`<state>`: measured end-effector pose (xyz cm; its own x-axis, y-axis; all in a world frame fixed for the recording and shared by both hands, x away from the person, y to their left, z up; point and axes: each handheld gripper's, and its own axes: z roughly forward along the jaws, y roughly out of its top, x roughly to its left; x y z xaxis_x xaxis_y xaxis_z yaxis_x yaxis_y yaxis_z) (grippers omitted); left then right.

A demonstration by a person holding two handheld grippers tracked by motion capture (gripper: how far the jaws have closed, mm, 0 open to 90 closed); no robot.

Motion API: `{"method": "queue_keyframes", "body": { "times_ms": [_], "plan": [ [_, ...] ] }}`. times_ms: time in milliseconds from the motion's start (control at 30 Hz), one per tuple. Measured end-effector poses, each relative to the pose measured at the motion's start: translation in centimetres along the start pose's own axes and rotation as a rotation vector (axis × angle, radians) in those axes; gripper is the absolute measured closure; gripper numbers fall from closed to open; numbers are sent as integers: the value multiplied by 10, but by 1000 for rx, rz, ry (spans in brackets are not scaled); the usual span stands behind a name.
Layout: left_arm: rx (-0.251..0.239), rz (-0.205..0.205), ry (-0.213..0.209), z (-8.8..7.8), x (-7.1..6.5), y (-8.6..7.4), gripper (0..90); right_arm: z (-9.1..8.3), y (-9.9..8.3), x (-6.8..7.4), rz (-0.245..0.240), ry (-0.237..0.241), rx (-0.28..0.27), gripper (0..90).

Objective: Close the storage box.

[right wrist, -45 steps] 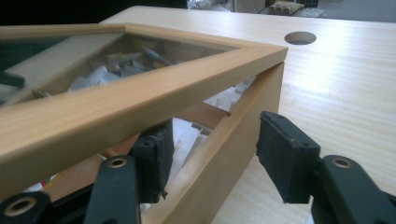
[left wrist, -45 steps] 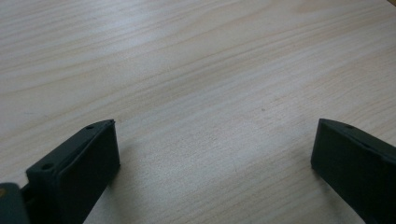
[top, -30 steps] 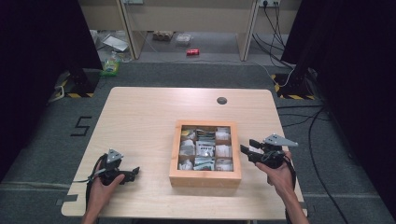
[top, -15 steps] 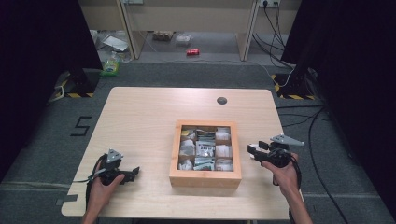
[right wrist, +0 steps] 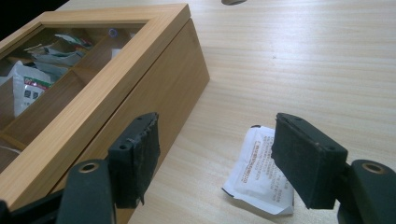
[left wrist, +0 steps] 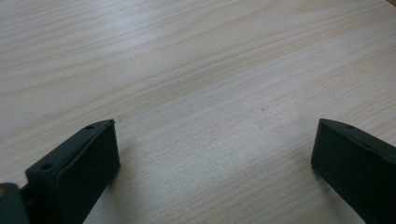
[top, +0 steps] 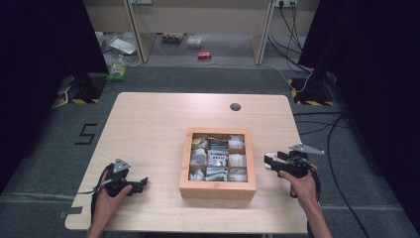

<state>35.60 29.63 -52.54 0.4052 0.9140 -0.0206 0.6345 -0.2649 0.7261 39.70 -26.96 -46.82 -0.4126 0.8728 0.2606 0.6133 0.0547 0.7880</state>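
1. Pale wood-grain table (top: pixel 163 124) stands on grey carpet, with dark curtains at both sides and desk legs and cables at the far end of the room.
2. Right gripper (right wrist: pixel 217 163): its jaws stand spread and have just been opening. Nothing is pinched between them. A small white sachet (right wrist: pixel 257 172) lies flat on the table just under and beside one jaw, partly hidden by it.
3. From above, the right gripper (top: pixel 271 162) sits just to the right of the wooden box (top: pixel 218 189), pointing toward the box's side, with the sachet at its tip.
4. Outward from there, the wooden box (right wrist: pixel 154 79) has a clear top and inner dividers; more packets lie in its compartments.
5. Left gripper (left wrist: pixel 212 154): jaws spread wide over bare wood, holding nothing.
6. From above, the left gripper (top: pixel 141 184) rests near the table's front left corner, well apart from the box, in the person's left hand (top: pixel 106 203).
7. A dark round cable port (top: pixel 235 106) sits near the table's far edge.
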Motion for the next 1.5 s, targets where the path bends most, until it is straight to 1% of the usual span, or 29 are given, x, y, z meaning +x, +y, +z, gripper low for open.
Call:
{"method": "queue_keyframes", "body": {
  "times_ms": [100,233,300,333,367,400,467,567,767,867,967,1167,1300,1367,1400,1467,1500],
  "plan": [
    [0,0,0,0,0,0,2,0,-1,-1,-5,0,6,315],
    [0,0,0,0,0,0,2,-1,-3,-2,8,-5,15,300],
    [0,0,0,0,0,0,2,-3,-5,-2,-4,-9,22,297],
    [0,0,0,0,0,0,2,-4,-7,-1,-12,-20,25,295],
    [0,0,0,0,0,0,3,-5,-9,-1,-13,-31,27,291],
    [0,0,0,0,0,0,3,-7,-11,-1,-5,-37,33,290],
    [0,0,0,0,0,0,3,-8,-13,0,2,-33,38,287],
    [0,0,0,0,0,0,2,-12,-16,3,-10,-36,33,281],
    [0,0,0,0,0,0,3,-15,-29,5,-36,-54,67,260],
    [0,0,0,0,0,0,2,-15,-35,5,-32,-67,88,242],
    [0,0,0,0,0,0,2,-15,-40,6,-50,-78,106,226],
    [0,0,0,0,0,0,2,-18,-49,12,-117,-124,152,195],
    [0,0,0,0,0,0,2,-15,-53,15,-115,-113,182,178],
    [0,0,0,0,0,0,2,-12,-55,15,-120,-113,209,161],
    [0,0,0,0,0,0,2,-10,-59,16,-130,-118,233,138],
    [0,0,0,0,0,0,2,-7,-62,18,-195,-139,226,135],
    [0,0,0,0,0,0,3,-6,-63,20,-221,-151,230,109]
  ]
}}
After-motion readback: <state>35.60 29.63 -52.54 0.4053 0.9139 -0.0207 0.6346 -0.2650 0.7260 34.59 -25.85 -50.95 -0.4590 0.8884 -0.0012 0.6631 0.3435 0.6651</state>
